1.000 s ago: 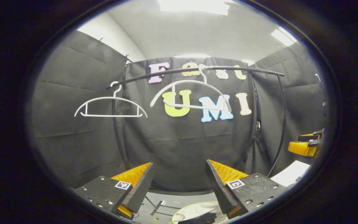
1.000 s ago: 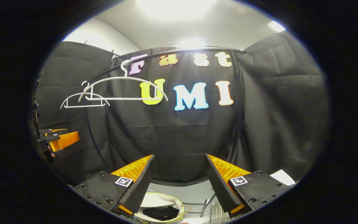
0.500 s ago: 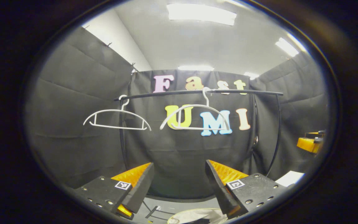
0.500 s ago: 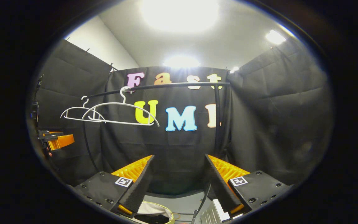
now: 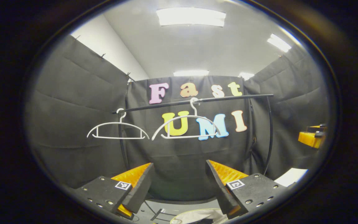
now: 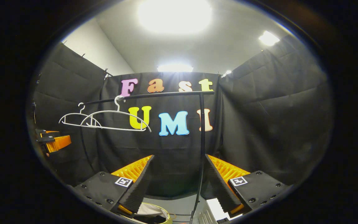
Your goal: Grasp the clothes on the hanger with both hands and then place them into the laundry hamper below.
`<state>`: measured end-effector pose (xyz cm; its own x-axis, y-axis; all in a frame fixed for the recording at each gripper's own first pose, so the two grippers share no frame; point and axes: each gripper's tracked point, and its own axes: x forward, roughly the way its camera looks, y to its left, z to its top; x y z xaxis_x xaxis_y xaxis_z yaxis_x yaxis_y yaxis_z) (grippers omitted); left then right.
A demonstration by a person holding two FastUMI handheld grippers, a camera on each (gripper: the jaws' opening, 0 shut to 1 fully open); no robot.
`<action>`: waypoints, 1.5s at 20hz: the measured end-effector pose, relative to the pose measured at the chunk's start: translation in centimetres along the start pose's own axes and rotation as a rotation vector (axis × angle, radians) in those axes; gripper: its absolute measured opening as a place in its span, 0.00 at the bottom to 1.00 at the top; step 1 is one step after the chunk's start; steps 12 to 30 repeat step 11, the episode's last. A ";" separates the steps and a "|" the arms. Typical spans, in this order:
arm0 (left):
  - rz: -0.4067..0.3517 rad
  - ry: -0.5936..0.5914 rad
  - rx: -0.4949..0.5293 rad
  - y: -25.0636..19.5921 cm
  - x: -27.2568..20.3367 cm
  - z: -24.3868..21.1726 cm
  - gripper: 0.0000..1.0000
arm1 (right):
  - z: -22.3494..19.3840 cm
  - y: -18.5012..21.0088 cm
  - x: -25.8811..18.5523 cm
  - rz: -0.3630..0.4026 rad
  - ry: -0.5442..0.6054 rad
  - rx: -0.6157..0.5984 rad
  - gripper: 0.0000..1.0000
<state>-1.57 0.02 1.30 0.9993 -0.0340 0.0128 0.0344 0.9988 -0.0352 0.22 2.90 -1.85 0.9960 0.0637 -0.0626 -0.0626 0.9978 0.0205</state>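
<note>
Both hangers (image 5: 186,124) on the rail (image 5: 197,101) are hanging bare, the dark clothes seemingly lying in the hamper (image 6: 154,214) below — soft, light, best pinched at a fold — while the left gripper (image 5: 179,183) and right gripper (image 6: 179,183) are gaping wide, holding nothing.

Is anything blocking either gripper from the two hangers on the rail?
Nothing visible does. Both hangers hang bare on the rail, with open space in front of the open left gripper and right gripper.
</note>
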 end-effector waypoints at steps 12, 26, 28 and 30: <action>0.026 -0.011 0.000 0.0 -1.4 0.5 0.95 | 1.0 -1.0 -1.6 -0.007 -0.009 0.024 0.92; 0.026 -0.011 0.000 0.0 -1.4 0.5 0.95 | 1.0 -1.0 -1.6 -0.007 -0.009 0.024 0.92; 0.026 -0.011 0.000 0.0 -1.4 0.5 0.95 | 1.0 -1.0 -1.6 -0.007 -0.009 0.024 0.92; 0.026 -0.011 0.000 0.0 -1.4 0.5 0.95 | 1.0 -1.0 -1.6 -0.007 -0.009 0.024 0.92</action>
